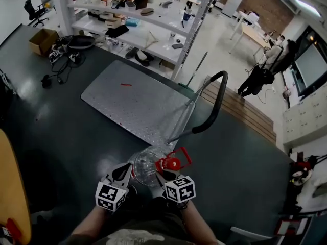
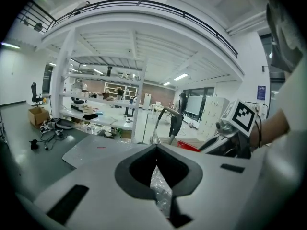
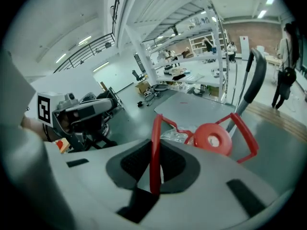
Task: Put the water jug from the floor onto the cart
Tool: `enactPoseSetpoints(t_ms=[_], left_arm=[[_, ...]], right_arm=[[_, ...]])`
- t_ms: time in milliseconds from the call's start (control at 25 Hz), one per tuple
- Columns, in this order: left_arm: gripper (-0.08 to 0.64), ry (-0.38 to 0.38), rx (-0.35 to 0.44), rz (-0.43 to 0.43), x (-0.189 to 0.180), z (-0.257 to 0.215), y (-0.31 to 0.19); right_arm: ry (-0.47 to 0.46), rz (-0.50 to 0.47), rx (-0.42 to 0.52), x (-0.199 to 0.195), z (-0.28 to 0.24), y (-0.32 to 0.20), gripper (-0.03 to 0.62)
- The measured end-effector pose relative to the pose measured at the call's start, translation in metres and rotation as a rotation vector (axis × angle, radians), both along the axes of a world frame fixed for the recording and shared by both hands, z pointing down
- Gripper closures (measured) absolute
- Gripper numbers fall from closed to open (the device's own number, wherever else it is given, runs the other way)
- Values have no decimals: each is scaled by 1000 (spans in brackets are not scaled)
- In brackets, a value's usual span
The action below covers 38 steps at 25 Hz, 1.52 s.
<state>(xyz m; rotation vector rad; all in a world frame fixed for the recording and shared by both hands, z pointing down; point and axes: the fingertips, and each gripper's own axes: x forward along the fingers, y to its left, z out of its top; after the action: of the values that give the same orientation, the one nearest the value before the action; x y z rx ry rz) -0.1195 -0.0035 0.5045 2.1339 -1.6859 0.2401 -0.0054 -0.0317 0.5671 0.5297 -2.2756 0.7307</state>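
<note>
The clear water jug, with a red cap and a red carrying handle, hangs off the dark floor between both grippers, just short of the cart's near edge. The cart's metal deck lies ahead, its black push handle on the right. My left gripper is shut on the jug's crinkled clear plastic. My right gripper is shut on the red handle, and the cap shows just beyond it. Most of the jug's body is hidden by the jaws in both gripper views.
White shelving full of items stands behind the cart. A cardboard box and tangled cables lie at the far left. Wooden planks run to the right, where a person stands. A yellow object fills the near left edge.
</note>
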Motion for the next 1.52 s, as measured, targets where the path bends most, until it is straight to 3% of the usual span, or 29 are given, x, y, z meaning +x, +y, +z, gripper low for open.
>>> enactPoseSetpoints(t_ms=[280,600,1000,1240,1520], left_arm=[[553,15,20,-58,-57,-10,-26],[554,11,-19,-115,-97,8,-62],[554,-11,-37,-176,-169,3,-198],[553,-25,-36,-208,-203,2,-270],[553,-33,-46,-176,-249,7,-335]], right_arm=[[-21,-9,13,-63,-10,-39,561],[-15,-45,19,-110,11,-110,560],[-2,-115,-23,-170,21,-230,560],[-8,-130,20,-199,15,-308,560],[-2,-59,59,-233,16,-382,560]])
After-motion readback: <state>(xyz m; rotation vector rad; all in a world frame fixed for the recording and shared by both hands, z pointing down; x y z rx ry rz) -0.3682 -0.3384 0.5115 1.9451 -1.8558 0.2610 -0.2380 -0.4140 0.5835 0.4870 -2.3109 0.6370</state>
